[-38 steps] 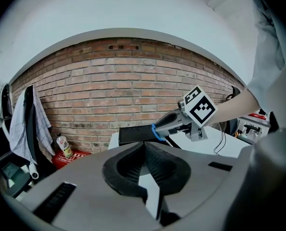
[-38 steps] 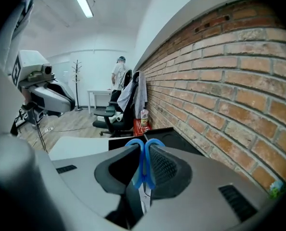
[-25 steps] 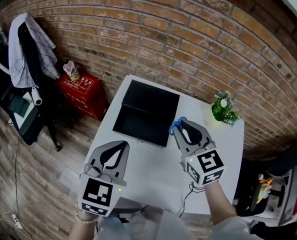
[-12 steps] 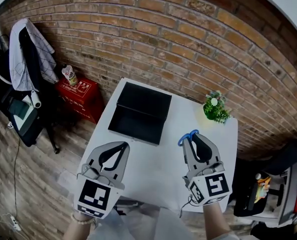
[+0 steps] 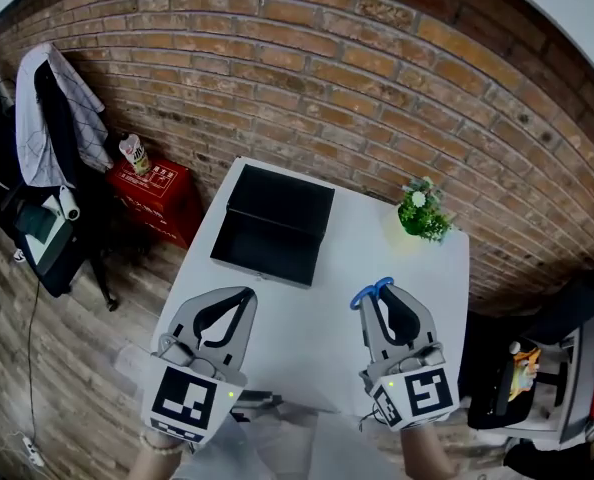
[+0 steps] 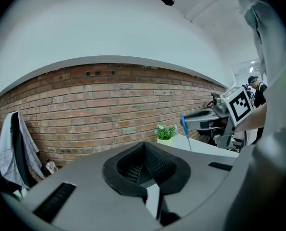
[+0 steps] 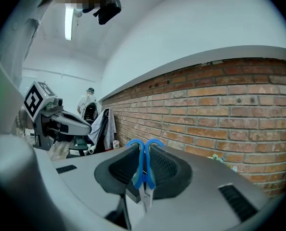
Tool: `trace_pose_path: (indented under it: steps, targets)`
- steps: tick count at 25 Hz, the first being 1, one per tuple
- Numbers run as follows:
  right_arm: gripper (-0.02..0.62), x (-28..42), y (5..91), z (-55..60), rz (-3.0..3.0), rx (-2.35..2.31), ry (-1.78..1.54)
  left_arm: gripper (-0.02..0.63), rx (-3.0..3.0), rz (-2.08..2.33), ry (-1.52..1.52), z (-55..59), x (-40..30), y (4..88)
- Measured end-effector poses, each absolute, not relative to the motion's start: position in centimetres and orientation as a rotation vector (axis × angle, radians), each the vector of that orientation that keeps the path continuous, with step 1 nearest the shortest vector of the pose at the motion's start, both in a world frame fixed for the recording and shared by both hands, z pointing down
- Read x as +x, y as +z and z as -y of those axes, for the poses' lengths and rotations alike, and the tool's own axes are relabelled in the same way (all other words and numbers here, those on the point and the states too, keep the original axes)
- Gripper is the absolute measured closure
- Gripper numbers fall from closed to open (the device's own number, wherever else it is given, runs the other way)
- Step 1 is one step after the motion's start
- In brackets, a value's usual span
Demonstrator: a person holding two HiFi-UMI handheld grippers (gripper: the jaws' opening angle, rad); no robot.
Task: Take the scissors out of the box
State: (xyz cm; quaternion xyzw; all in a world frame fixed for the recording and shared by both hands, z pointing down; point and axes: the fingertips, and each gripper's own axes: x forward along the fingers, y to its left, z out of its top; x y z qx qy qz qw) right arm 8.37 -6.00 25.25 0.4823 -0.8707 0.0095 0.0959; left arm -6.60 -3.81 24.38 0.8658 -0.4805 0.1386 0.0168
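- Clamping the scissors (image 5: 369,293) with the right gripper (image 5: 383,298) over the near-right part of the table (image 5: 307,328), out of the box (image 5: 272,226) and well apart from it.
- Holds the left gripper (image 5: 245,294) over the near-left part, jaws pressed together with nothing between them.
- Leaves a bare white stretch of tabletop between the grippers and the box, and another between the two grippers.
- Ends on the left above wood floor (image 5: 77,348), on the far side close to the brick wall (image 5: 377,78), and on the right near the right gripper.
- Shows a red crate (image 5: 155,186) on the floor just left of the table, and a chair (image 5: 47,168) draped with cloth further left.
- Shows the box at the far-left corner, black and opened into two flat halves, one toward the wall and one nearer.
- Gives no reading of its inside: too dark to tell contents.
- Shows a plant (image 5: 422,211) in a pale pot at the far-right corner, apart from the scissors.
- Shows the scissors with two blue loop handles poking out past the jaw tips toward the wall.
- Shows, in the right gripper view, the handles side by side between the dark pads, with the closed metal blades running back toward the camera.
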Motion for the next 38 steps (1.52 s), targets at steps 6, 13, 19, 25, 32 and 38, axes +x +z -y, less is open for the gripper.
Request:
trace_pose_path:
  steps: [6,13,19,25,32,38]
  targets:
    - [0.505,8.3,25.6,4.9,2.576,1.433,0.032,0.588,2.687,1.501,0.427,3.5,-6.5,24.2]
    - [0.505,8.3,25.9,4.3,2.579,1.432,0.045,0.588,2.66,1.5,0.412,2.8,-6.6,24.7]
    - [0.505,8.0,26.1,4.1,2.581,1.41,0.039,0.588,2.671,1.498,0.43,2.6,-6.5,24.8]
    - [0.505,7.7,26.3,3.8,2.577,1.403,0.023,0.588,2.669,1.493,0.427,2.4,-6.6,25.2]
    - [0.505,7.7,26.6,3.8,2.561,1.403,0.028,0.588,2.669,1.484,0.422,2.4,-6.5,25.5]
    - [0.505,7.5,26.5,3.9,2.563,1.401,0.032,0.588,2.671,1.487,0.422,2.6,-6.6,25.3]
